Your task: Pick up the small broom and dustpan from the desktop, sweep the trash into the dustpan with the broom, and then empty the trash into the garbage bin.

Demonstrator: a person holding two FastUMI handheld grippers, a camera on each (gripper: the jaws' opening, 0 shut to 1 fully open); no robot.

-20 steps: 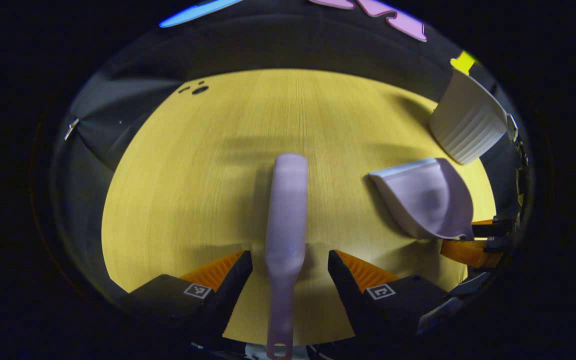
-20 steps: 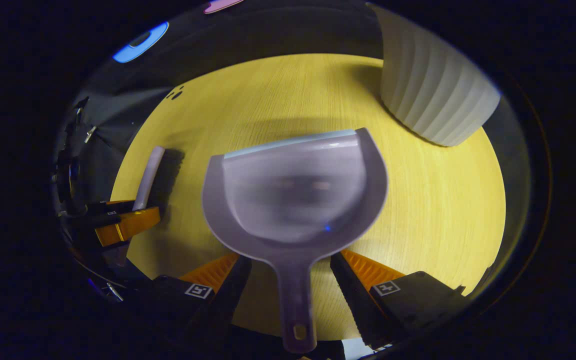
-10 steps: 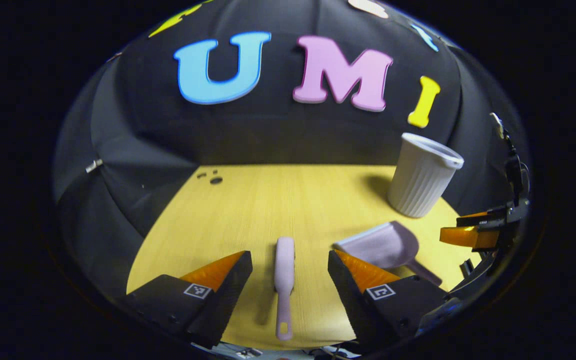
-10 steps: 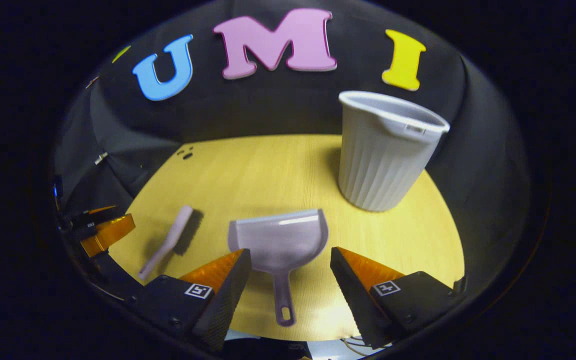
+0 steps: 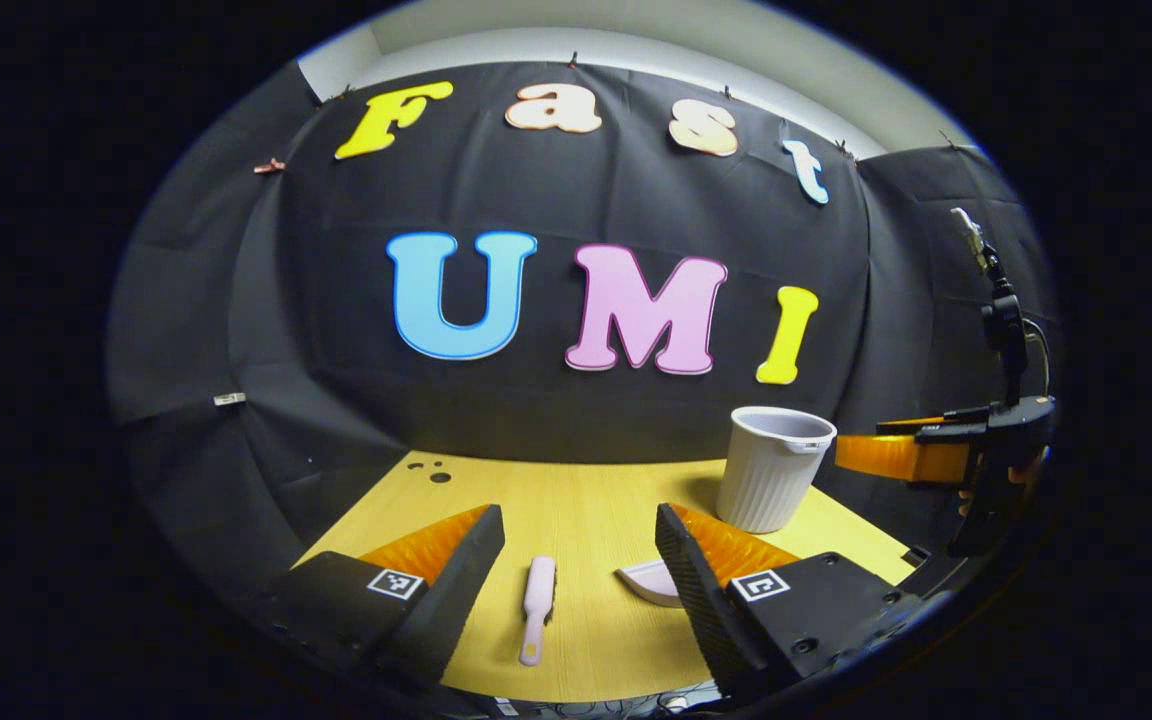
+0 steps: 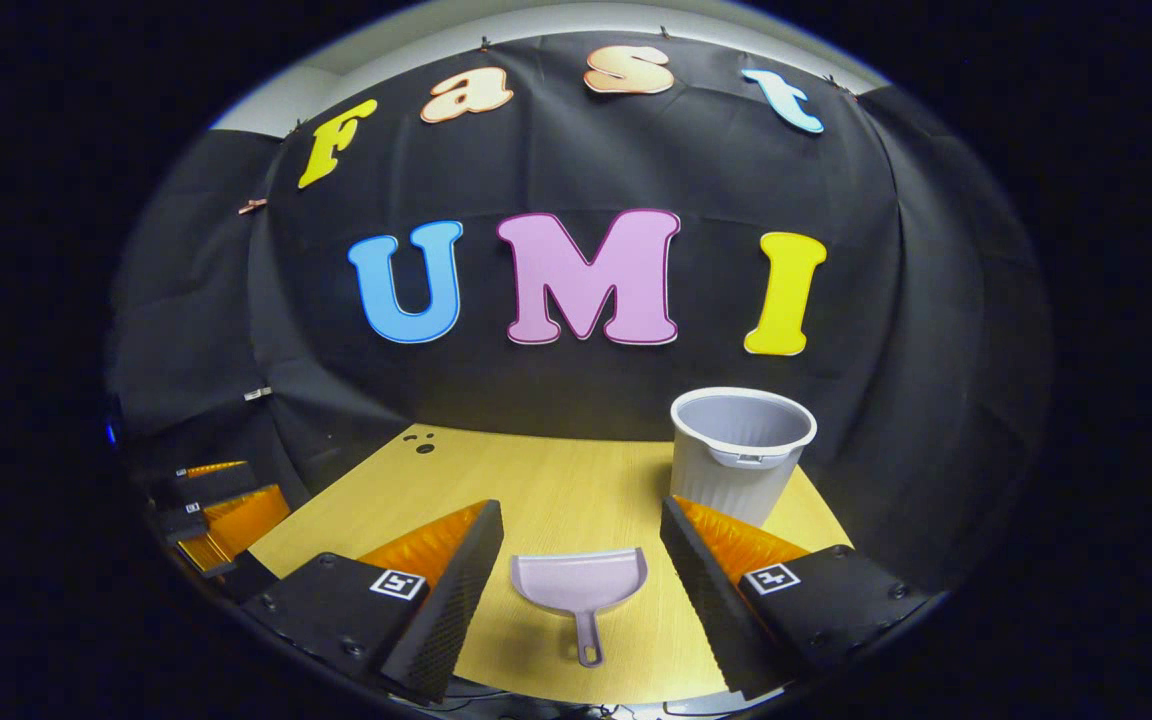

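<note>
Left gripper [image 5: 579, 548] raised above the yellow wooden desktop [image 5: 596, 500], fingers spread wide with nothing between them. Small pink broom [image 5: 537, 619] lying flat on the desktop in the gap between the fingers, handle end toward the camera. Pale dustpan [image 5: 648, 581] just right of the broom, mostly hidden behind the right-hand finger, only a corner showing. White ribbed garbage bin [image 5: 772, 467] standing upright farther back on the right, near the cloth wall. Small dark bits of trash [image 5: 435, 473] near the desktop's far left corner. Right gripper [image 5: 921, 458] at the far right edge, raised beside the bin, opening unclear.
</note>
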